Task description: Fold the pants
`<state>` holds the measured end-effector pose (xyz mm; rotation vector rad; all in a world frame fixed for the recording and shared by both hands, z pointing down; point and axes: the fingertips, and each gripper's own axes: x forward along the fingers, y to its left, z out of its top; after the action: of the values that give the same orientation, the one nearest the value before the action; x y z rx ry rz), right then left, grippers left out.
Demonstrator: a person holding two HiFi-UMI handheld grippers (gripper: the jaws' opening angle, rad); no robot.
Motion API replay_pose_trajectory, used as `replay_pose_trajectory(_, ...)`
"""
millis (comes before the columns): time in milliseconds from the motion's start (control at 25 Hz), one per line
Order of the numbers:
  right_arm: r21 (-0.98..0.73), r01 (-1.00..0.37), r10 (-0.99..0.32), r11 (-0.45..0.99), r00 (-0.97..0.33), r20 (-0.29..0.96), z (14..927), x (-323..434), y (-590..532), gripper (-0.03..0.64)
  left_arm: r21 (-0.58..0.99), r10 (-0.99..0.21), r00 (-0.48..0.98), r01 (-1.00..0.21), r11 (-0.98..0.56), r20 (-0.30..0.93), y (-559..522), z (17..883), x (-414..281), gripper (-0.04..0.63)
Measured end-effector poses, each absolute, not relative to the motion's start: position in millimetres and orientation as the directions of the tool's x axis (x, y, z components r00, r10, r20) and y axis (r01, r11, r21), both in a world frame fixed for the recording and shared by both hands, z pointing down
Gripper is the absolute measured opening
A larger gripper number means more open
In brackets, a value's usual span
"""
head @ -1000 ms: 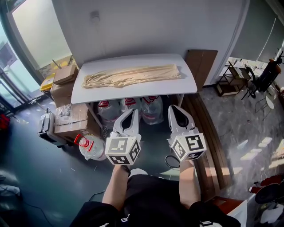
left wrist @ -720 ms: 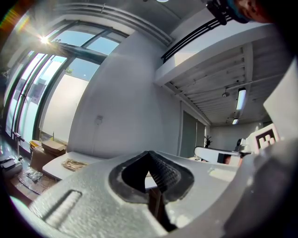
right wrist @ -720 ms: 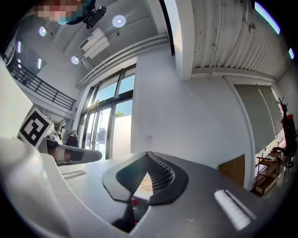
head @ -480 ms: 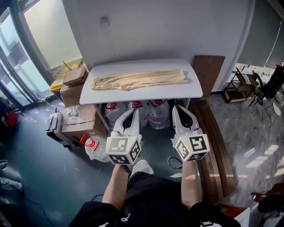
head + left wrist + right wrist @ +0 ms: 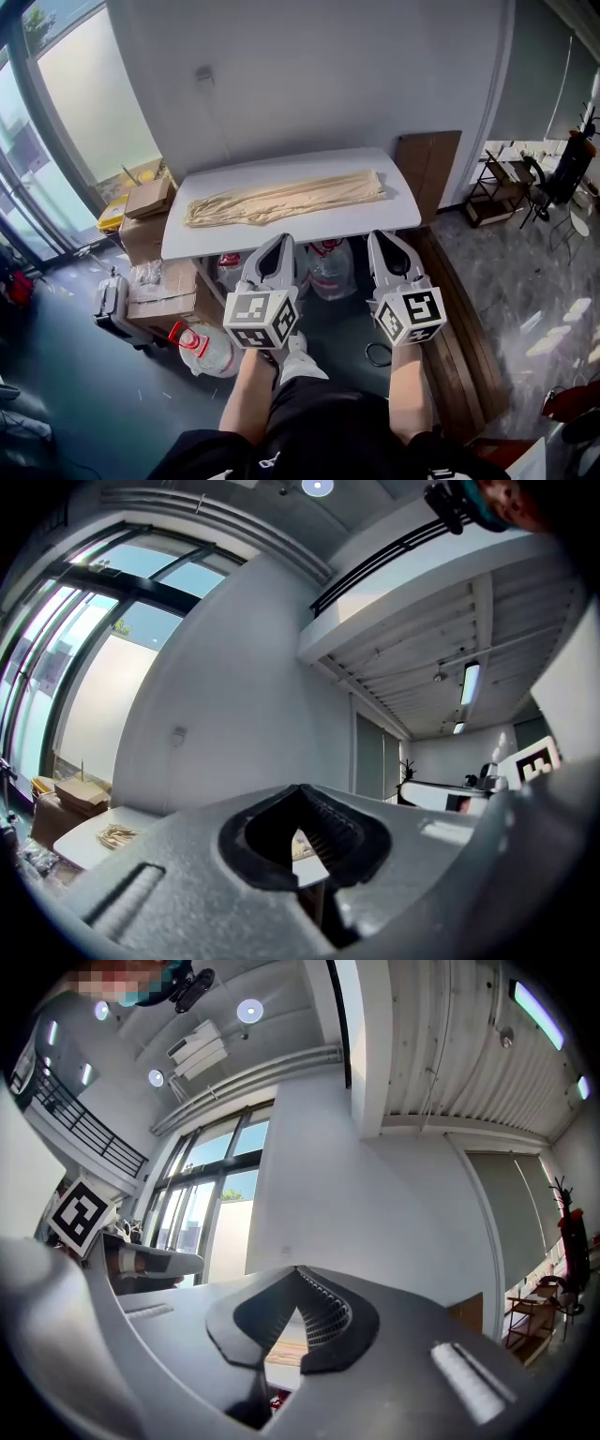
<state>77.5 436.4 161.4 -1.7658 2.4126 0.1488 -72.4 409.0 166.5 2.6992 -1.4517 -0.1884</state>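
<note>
Beige pants [image 5: 281, 199] lie stretched lengthwise on a white table [image 5: 394, 214] ahead of me. Both grippers hang in the air short of the table's front edge, side by side, pointing at it. My left gripper [image 5: 278, 242] is shut, its tips meeting with nothing between them. My right gripper [image 5: 384, 238] is also shut and empty. In the left gripper view the table [image 5: 80, 841] and one end of the pants [image 5: 117, 834] show small at the lower left. In the right gripper view a strip of the pants [image 5: 284, 1348] shows through the gap behind the closed tips.
Large water jugs [image 5: 330, 267] stand under the table. Cardboard boxes [image 5: 150, 199] and a grey suitcase [image 5: 108, 307] sit left of it, with a red-capped jug [image 5: 208, 349] on the floor. A brown board [image 5: 427, 167] leans on the wall at right, above wooden planks [image 5: 461, 314].
Both grippers have risen a little and come closer to the table's front edge. My foot has stepped forward beneath them. The jaws stay shut and the pants have not moved.
</note>
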Motion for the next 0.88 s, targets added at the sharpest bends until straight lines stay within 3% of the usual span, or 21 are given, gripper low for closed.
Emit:
replay_pose_trajectory(520, -0.063, -0.98, -0.982, 0.187, -0.186, -0.031, 215.1, 92.3, 290.2, 0.005, 0.24, -0.791, 0.611, -0.771, -0.59, 0.016, 243.8, 218.0, -64.7, 0.005)
replay_pose_trajectory(880, -0.041, -0.964, -0.965, 0.262, -0.261, -0.018, 202.7, 14.1, 144.4, 0.005, 0.28, -0.856, 0.517, -0.824, -0.493, 0.016, 110.8, 218.7, -152.6, 0.005)
